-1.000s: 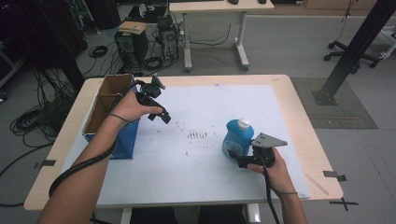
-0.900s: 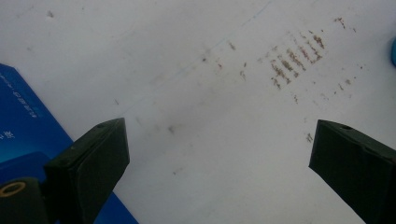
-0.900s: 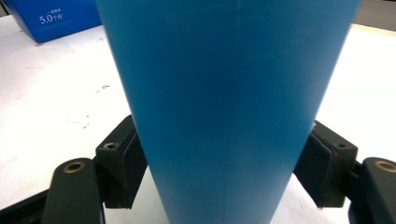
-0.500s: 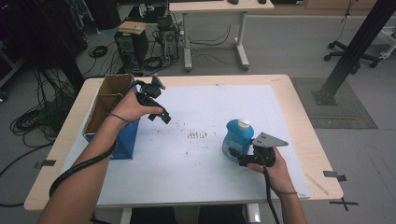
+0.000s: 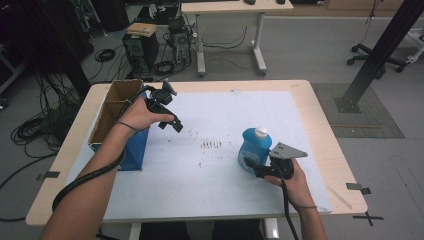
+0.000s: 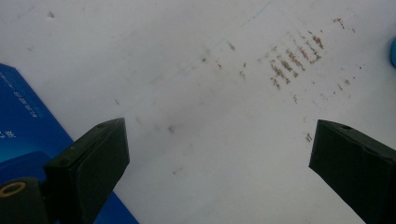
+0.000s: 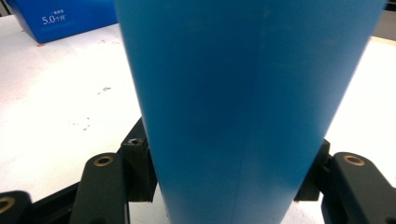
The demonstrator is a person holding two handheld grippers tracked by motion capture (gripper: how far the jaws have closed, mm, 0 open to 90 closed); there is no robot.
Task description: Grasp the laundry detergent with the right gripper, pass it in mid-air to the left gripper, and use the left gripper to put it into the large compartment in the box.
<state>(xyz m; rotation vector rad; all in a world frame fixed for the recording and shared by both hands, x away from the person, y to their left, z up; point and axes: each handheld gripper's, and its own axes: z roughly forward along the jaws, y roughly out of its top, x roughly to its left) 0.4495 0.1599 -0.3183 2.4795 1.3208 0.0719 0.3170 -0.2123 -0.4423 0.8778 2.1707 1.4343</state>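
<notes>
A blue bottle with a white cap stands upright on the white mat, right of centre. My right gripper is shut on its lower body from the near side. In the right gripper view the bottle sits close up, with the jaws pressed against both its sides. My left gripper hovers open over the mat, just right of a tall blue box whose top is open. Nothing lies between its jaws in the left gripper view, and the box's corner sits at lower left.
The white mat covers most of the wooden table and carries a patch of small brown marks between the two grippers. Computer towers and cables lie on the floor beyond the far edge. A black post stands at the right.
</notes>
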